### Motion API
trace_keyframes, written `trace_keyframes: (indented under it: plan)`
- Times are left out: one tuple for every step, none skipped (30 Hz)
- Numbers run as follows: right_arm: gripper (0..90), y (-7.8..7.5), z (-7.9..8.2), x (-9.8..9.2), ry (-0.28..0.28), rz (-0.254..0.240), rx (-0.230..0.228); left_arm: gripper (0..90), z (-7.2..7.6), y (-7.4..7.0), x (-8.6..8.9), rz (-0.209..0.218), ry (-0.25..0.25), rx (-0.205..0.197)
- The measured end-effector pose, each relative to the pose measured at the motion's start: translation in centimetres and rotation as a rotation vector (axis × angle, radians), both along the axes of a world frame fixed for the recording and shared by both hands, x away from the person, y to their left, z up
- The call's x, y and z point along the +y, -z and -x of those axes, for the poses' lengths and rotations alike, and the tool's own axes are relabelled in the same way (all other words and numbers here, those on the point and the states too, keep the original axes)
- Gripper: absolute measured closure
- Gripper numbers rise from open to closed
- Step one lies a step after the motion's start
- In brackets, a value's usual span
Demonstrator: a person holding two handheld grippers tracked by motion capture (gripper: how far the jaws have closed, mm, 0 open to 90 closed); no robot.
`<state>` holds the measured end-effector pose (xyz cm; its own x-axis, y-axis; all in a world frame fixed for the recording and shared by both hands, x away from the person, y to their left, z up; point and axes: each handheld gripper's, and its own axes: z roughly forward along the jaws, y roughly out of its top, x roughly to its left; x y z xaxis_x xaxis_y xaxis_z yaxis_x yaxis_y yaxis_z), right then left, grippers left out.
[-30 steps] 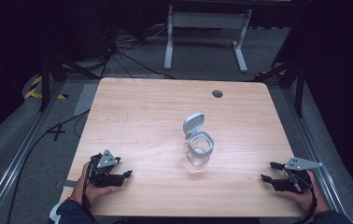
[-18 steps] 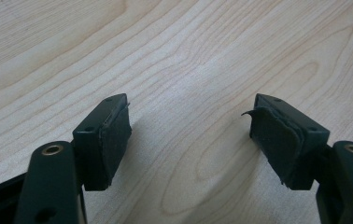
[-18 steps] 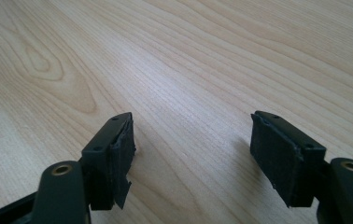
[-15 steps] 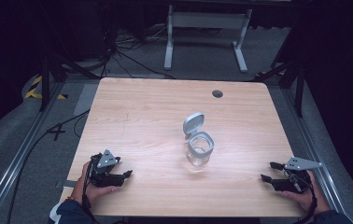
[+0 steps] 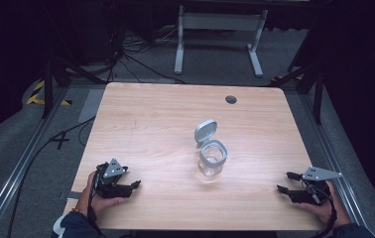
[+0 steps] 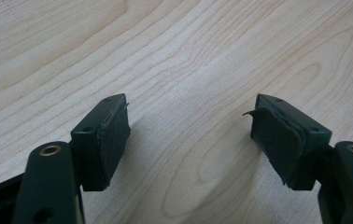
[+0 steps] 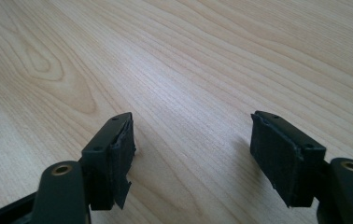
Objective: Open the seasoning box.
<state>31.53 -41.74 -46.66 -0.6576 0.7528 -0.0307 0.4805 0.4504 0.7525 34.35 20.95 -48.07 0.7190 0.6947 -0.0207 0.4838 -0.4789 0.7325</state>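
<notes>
A clear glass jar [image 5: 211, 158] stands near the middle of the wooden table [image 5: 156, 124], its grey hinged lid [image 5: 205, 131] flipped up behind the mouth. My left gripper [image 5: 135, 185] rests at the near left corner, held by a hand, jaws pointing right toward the jar and well short of it. My right gripper [image 5: 284, 182] rests at the near right edge, pointing left. In the left gripper view the left gripper [image 6: 191, 126] is open over bare wood. The right gripper [image 7: 193, 140] is likewise open with only wood grain between its pads.
A small dark grommet hole [image 5: 231, 99] sits near the table's far edge. Beyond the table stand a white metal frame [image 5: 218, 25] and loose cables [image 5: 126, 54] on grey floor. Dark rails run along both sides.
</notes>
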Motion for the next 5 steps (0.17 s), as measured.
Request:
trace_keyframes:
  plan:
    - [30.8,0.0,0.0,0.0,0.0,0.0,0.0,28.3,-0.01,-0.01,0.0,-0.001,0.0,0.0]
    - [30.8,0.0,-0.01,0.0,0.0,0.0,0.0,28.2,-0.02,-0.01,0.01,-0.002,0.0,0.0]
    - [30.8,0.0,0.0,0.0,0.0,0.0,0.0,28.2,-0.03,-0.01,0.0,-0.001,-0.001,0.001]
    - [30.8,0.0,-0.01,0.0,0.0,0.0,0.0,28.2,-0.08,-0.02,0.03,-0.005,0.003,-0.003]
    - [30.8,0.0,0.0,0.0,0.0,0.0,0.0,28.2,-0.08,-0.02,0.02,-0.003,0.001,0.0]
